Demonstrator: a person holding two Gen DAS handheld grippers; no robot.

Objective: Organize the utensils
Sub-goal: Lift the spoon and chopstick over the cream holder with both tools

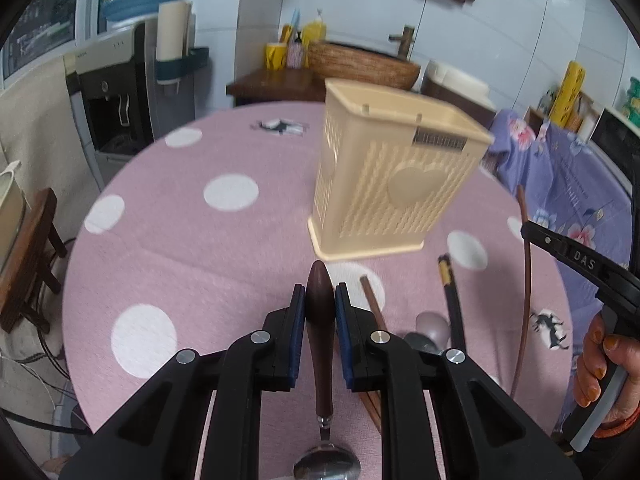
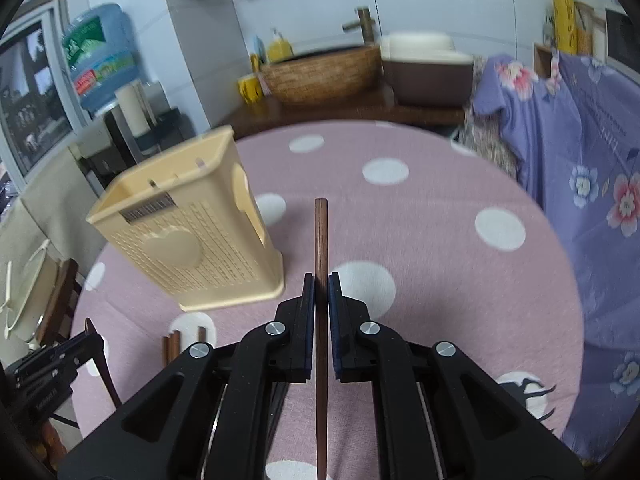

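Note:
A cream perforated utensil holder (image 1: 394, 184) stands upright on the pink dotted tablecloth (image 1: 224, 240); it also shows in the right wrist view (image 2: 192, 240). My left gripper (image 1: 320, 298) is shut on the brown wooden handle of a metal spoon (image 1: 320, 340), bowl end toward me, just short of the holder. My right gripper (image 2: 321, 286) is shut on a brown chopstick (image 2: 321, 240), held above the cloth to the right of the holder. That gripper and chopstick show at the right of the left wrist view (image 1: 580, 256).
More chopsticks (image 1: 372, 304), a black chopstick (image 1: 450, 292) and a grey spoon (image 1: 432, 326) lie on the cloth near me. A purple floral cloth (image 2: 580, 168) drapes something at the right. A sink counter (image 2: 340, 100) and water dispenser (image 1: 116, 80) stand beyond the table.

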